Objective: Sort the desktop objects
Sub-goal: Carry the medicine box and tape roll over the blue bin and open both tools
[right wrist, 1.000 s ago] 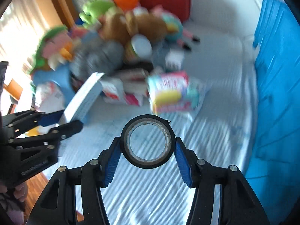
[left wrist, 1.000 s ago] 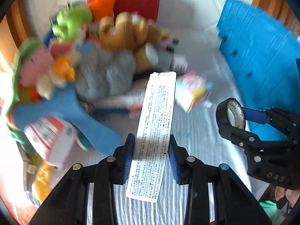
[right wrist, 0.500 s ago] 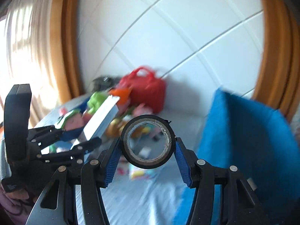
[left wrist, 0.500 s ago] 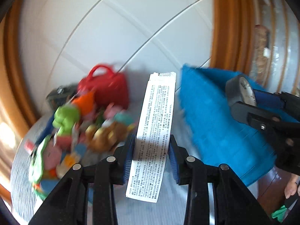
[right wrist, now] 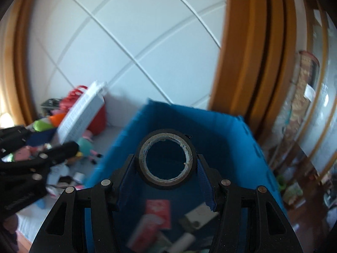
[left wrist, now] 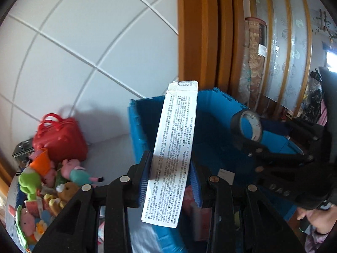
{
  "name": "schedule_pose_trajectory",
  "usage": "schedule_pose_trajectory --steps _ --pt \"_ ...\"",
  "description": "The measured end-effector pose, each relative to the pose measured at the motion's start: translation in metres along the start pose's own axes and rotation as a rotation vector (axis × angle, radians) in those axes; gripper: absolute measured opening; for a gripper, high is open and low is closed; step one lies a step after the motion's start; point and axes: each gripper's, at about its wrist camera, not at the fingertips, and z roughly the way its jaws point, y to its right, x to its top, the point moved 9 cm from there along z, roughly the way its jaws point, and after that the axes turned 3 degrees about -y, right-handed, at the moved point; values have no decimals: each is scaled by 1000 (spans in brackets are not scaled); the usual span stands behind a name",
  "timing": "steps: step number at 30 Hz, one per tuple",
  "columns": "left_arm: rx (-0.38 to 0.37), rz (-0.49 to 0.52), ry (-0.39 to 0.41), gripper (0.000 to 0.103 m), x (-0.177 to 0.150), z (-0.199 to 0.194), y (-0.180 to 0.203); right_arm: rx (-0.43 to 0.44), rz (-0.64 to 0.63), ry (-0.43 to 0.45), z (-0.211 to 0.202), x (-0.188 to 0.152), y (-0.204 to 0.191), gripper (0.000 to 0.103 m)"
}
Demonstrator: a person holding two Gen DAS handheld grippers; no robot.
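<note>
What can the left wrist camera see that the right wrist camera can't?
Only the left wrist view shows the tiny print on the white box in the left gripper, and a brown teddy in the toy pile.
Only the right wrist view looks through the tape roll in the right gripper at a red packet inside the blue bin.
Both show the bin, the red bag and both held things.

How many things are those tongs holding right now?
2. The left tongs grip a long white printed box; the right tongs grip a black tape roll above the blue bin.
</note>
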Motion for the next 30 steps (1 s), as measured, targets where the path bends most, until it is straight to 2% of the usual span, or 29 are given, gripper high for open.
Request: schedule_pose_trajectory --steps 3,5,8,13,15,17,21,24,30 --pt "-19 12 -95 34 9 43 24 -20 -3 -65 30 -4 25 56" --pt "-30 14 -195 34 6 76 39 -39 -5 -130 58 -12 44 56" --pt "-29 23 -317 34 -9 117 52 -29 6 -216 92 -25 59 56" --pt "-41 33 -486 34 -48 168 62 -110 -16 -297 132 -54 77 56" --pt "-48 56 -485 34 -49 170 68 -118 -1 -329 142 -64 84 56" --pt "14 107 -435 34 -44 166 70 -133 11 -329 148 -68 90 56" --pt "23 88 -487 34 -53 175 70 -172 -1 -330 146 -70 95 56" --pt "45 77 -485 34 -51 175 68 -215 -39 -331 144 -74 92 56" --pt "59 99 -531 34 -59 181 72 -204 -65 -396 154 -89 90 56"
